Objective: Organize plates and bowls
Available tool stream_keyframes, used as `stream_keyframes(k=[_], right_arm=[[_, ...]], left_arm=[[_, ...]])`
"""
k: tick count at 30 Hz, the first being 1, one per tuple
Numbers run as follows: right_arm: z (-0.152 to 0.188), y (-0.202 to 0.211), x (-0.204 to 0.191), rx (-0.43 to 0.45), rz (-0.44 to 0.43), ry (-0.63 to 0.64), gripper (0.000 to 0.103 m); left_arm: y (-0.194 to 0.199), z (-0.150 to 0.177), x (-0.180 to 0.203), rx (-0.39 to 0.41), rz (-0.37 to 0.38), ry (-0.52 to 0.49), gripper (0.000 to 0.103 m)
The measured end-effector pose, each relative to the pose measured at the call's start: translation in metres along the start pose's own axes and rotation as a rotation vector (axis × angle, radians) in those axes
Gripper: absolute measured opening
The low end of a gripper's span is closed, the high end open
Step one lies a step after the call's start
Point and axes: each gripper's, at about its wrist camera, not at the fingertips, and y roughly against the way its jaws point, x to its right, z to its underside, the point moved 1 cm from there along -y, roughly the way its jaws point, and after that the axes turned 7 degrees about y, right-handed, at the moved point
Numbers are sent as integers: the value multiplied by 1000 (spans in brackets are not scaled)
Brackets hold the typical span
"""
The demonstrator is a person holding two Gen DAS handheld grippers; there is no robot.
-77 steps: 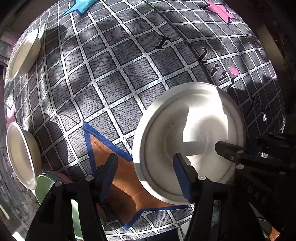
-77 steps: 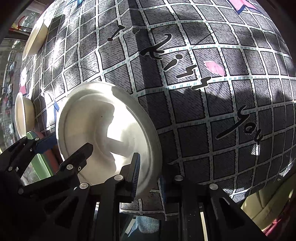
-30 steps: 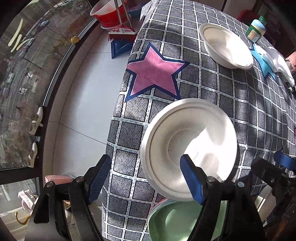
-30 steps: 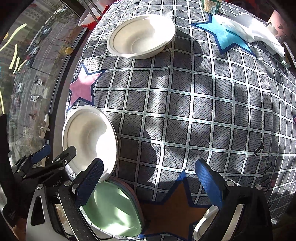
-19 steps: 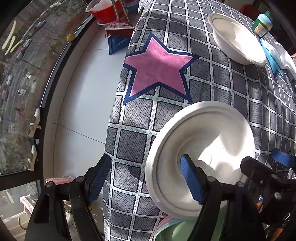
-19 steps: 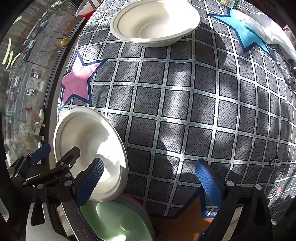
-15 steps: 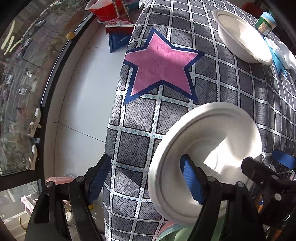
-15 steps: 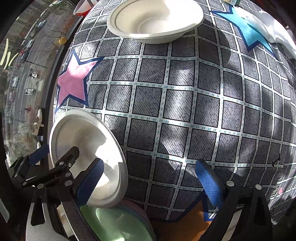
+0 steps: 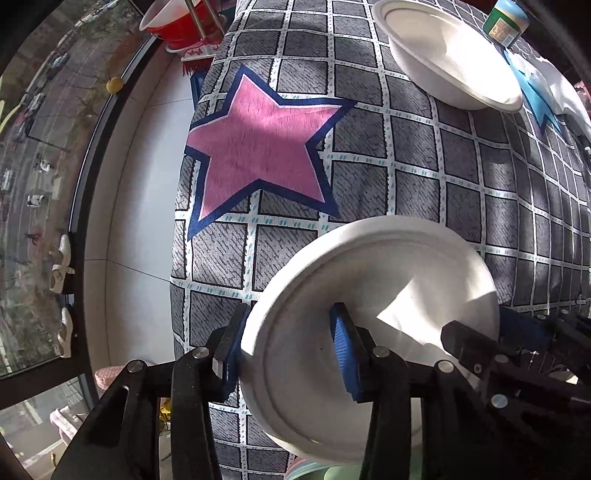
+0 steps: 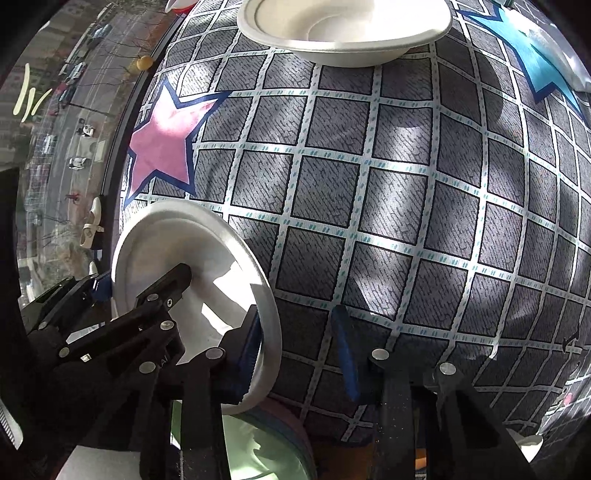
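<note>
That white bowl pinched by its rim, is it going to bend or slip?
The bowl looks like thin moulded paper pulp, so probably light and a bit flexible at the rim. Its matte surface should grip the left gripper well. Held tilted by one edge, it might sag.

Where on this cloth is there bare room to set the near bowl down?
Free: the grid cloth between the near bowl and the far bowl, and the pink star. Crowded: the near edge, where a green plate lies under both grippers.

A white paper bowl (image 9: 373, 310) tilts at lower centre; a second white bowl (image 9: 450, 55) sits upright, upper right.
</note>
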Motion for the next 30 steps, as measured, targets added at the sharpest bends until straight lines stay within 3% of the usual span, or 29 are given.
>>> stream_keyframes(k=[15,30], right_arm=[[9,14,79,6,9,-115,39],[43,23,150,15,-29,-245,39]], left_arm=[[12,3,96,-6,26,-157,45],[21,7,173,-4,21,-236,45]])
